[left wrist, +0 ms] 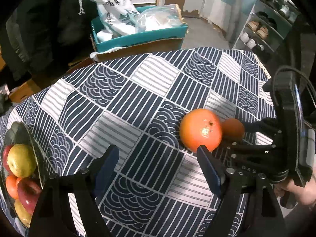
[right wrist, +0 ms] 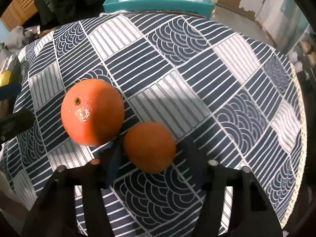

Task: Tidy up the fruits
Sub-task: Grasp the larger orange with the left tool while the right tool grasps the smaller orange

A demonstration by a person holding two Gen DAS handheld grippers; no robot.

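A large orange (left wrist: pixel 200 130) (right wrist: pixel 92 112) and a smaller orange (left wrist: pixel 233 128) (right wrist: pixel 149 147) lie side by side on the patterned tablecloth (left wrist: pixel 126 98). My left gripper (left wrist: pixel 158 158) is open and empty; its right finger tip overlaps the large orange's near side in this view. My right gripper (right wrist: pixel 151 156) is open around the smaller orange, one finger on each side; whether the pads touch it I cannot tell. It also shows in the left wrist view (left wrist: pixel 254 138). A dark glass plate (left wrist: pixel 19 134) at the far left holds apples, a pear and an orange.
A teal box (left wrist: pixel 138 33) with plastic bags stands beyond the table's far edge. A shoe rack (left wrist: pixel 264 25) is at the far right. The tablecloth's right edge (right wrist: pixel 296 138) drops off close to the right gripper.
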